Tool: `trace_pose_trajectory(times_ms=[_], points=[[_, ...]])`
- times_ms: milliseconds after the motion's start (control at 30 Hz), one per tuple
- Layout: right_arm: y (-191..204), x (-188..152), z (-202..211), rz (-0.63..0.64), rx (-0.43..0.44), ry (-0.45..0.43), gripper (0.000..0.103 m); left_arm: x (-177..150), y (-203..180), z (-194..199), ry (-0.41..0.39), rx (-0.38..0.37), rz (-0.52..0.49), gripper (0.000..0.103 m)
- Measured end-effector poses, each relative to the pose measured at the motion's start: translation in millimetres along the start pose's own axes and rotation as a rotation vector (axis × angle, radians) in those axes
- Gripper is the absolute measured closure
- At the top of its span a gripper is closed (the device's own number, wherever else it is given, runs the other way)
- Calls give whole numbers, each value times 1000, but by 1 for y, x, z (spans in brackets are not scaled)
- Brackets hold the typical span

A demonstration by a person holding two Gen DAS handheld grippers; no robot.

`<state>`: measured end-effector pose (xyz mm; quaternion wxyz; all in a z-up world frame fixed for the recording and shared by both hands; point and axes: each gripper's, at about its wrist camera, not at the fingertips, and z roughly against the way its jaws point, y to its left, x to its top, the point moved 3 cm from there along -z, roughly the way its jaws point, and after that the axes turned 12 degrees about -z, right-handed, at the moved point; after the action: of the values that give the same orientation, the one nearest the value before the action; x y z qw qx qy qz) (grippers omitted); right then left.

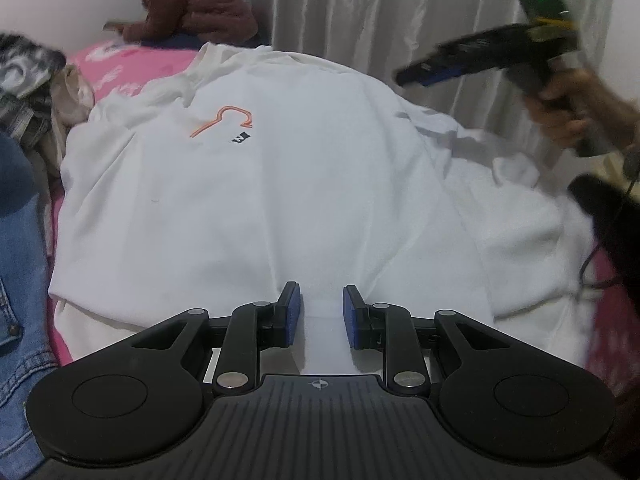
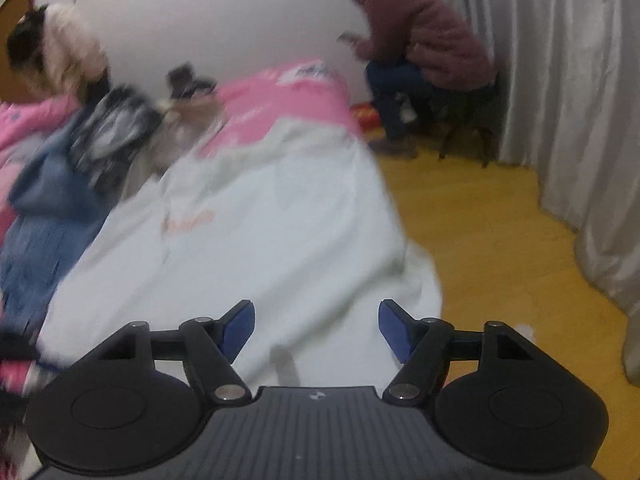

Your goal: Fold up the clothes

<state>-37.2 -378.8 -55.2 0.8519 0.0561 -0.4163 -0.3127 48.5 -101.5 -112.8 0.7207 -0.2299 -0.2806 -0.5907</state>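
Observation:
A white T-shirt point(image 1: 280, 184) with an orange and black logo point(image 1: 224, 124) lies spread on the pink bed; it also shows blurred in the right wrist view point(image 2: 272, 232). My left gripper point(image 1: 321, 300) sits low at the shirt's near hem, jaws partly open with white cloth between the blue pads, not pinched. My right gripper point(image 2: 316, 320) is wide open and empty, held in the air above the shirt's right side; it shows in the left wrist view point(image 1: 416, 74) at the upper right, in a hand.
Blue jeans point(image 1: 20, 280) and a heap of dark and beige clothes point(image 1: 28, 92) lie left of the shirt. Pink bedding point(image 2: 288, 96) extends behind. A person in a maroon jacket point(image 2: 420, 40) sits by the grey curtain point(image 2: 560, 100). Wooden floor point(image 2: 500, 260) lies right of the bed.

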Motion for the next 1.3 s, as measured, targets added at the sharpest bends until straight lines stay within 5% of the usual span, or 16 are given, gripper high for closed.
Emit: trace_pose_trajectory(times_ms=[100, 200, 333, 433, 533, 600, 667, 733, 833, 967, 1067, 1100, 1167, 1233, 1300], points=[[-12, 24, -17, -80, -2, -68, 31, 31, 25, 13, -82, -52, 126, 77], [-34, 40, -34, -175, 8, -118, 29, 82, 60, -4, -151, -68, 211, 60], [-75, 51, -69, -385, 41, -131, 28, 168, 109, -79, -183, -134, 276, 55], [-103, 51, -101, -562, 115, -47, 28, 216, 145, -144, -157, -171, 411, 55], [-113, 50, -117, -596, 181, 15, 28, 243, 168, -194, -119, -180, 505, 57], [-114, 49, -123, -587, 220, 37, 28, 253, 175, -218, -77, -186, 525, 67], [-115, 47, -128, -575, 244, 61, 35, 256, 175, -235, -18, -208, 540, 99], [-119, 44, -129, -588, 239, 62, 42, 255, 172, -242, 17, -160, 528, 100], [-125, 43, -127, -615, 252, 40, 57, 253, 177, -231, -51, -101, 564, 100], [-120, 43, -111, -557, 139, -62, 63, 248, 174, -232, -51, 16, 535, 101], [-123, 35, -116, -580, 95, -52, 64, 241, 176, -236, -55, 81, 579, 99], [-128, 32, -118, -603, 55, -35, 76, 240, 178, -234, -53, 95, 605, 95], [-139, 27, -122, -662, -4, -1, 81, 241, 182, -227, -55, 138, 637, 97], [-151, 26, -119, -740, 21, -6, 81, 252, 179, -206, -107, 201, 552, 97], [-151, 30, -106, -721, 45, -67, 80, 260, 170, -188, -173, 182, 465, 97]])
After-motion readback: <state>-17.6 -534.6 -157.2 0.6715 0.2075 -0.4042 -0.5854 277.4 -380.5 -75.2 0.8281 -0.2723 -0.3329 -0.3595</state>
